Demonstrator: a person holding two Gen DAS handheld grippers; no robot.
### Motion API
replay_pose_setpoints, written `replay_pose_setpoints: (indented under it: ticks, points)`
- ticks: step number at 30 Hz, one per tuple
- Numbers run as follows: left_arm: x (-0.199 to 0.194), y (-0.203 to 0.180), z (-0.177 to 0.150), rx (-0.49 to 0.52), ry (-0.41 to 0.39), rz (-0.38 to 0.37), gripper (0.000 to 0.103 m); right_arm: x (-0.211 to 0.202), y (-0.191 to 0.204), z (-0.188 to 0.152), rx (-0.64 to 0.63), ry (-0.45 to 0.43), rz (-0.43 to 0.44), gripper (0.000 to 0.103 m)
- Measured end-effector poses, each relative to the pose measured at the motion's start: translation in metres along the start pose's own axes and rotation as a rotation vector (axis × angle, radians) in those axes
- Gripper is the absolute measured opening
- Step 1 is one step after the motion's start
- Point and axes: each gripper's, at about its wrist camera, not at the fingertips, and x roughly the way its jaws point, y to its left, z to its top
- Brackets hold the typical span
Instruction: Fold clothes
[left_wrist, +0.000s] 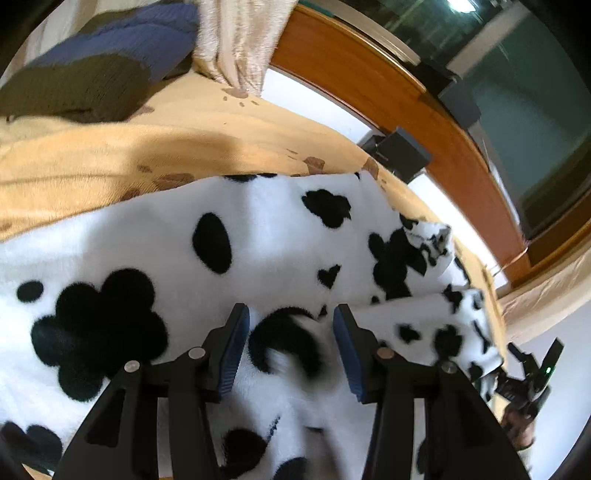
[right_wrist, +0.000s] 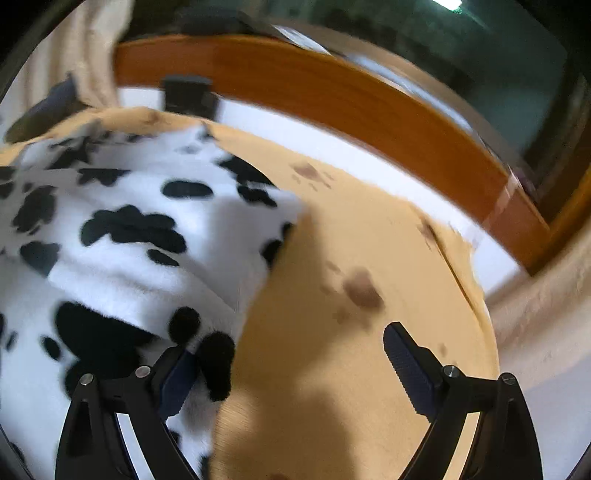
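Left gripper jaws apart over the fluffy white black-spotted fleece garment, fabric between them unclamped. Right gripper wide apart at its edge on the tan paw-print blanket.

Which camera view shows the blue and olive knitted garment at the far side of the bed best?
The left wrist view shows the blue and olive knitted garment best: it is large and sharp there, lying on the tan blanket. In the right wrist view only a small blurred part appears at the left edge.

Both wrist views look down closely, sharing the cow-print garment and headboard.
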Motion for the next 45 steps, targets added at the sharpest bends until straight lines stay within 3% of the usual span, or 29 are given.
replay_pose_setpoints:
  ticks: [3,5,7,10,14,18,21,24,26,33,36,41,45]
  points:
    - [-0.001,-0.007,-0.002,0.053,-0.004,0.040,0.056,0.008,-0.013,-0.016,0.053,0.023,0.052,0.094]
    - [-0.003,-0.011,-0.003,0.083,-0.007,0.065,0.057,0.001,-0.018,-0.017,0.086,0.004,0.156,0.094]
    - [-0.008,-0.013,-0.003,0.095,-0.016,0.082,0.057,-0.010,-0.019,-0.016,0.079,-0.022,0.207,0.094]
    - [-0.039,-0.019,0.001,0.080,-0.109,0.079,0.060,-0.031,-0.021,-0.010,0.038,-0.054,0.235,0.094]
    - [-0.074,-0.049,0.002,0.114,-0.235,0.031,0.078,-0.057,-0.027,0.009,0.104,-0.125,0.340,0.094]
    - [-0.060,-0.090,-0.008,0.205,-0.190,-0.063,0.080,-0.056,-0.025,0.047,0.249,-0.178,0.437,0.094]
    - [-0.023,-0.104,-0.020,0.235,-0.106,-0.047,0.080,-0.032,0.001,0.080,0.252,-0.158,0.450,0.094]
    - [0.008,-0.089,-0.027,0.192,-0.035,-0.003,0.080,0.012,0.034,0.094,0.201,-0.056,0.498,0.094]
    - [0.015,-0.077,-0.027,0.183,-0.044,0.000,0.079,0.046,0.052,0.089,0.164,0.047,0.468,0.094]
    - [0.023,-0.074,-0.019,0.228,-0.035,0.042,0.079,0.057,0.065,0.075,0.050,-0.028,0.391,0.096]
    - [0.013,-0.069,-0.015,0.187,-0.031,0.003,0.079,0.057,0.067,0.075,0.039,-0.033,0.377,0.096]
    - [-0.021,-0.045,0.005,0.079,-0.094,-0.047,0.084,0.055,0.065,0.074,0.032,-0.035,0.368,0.097]
    - [-0.006,-0.031,0.016,0.051,0.022,-0.135,0.086,0.055,0.064,0.073,0.036,-0.038,0.375,0.097]
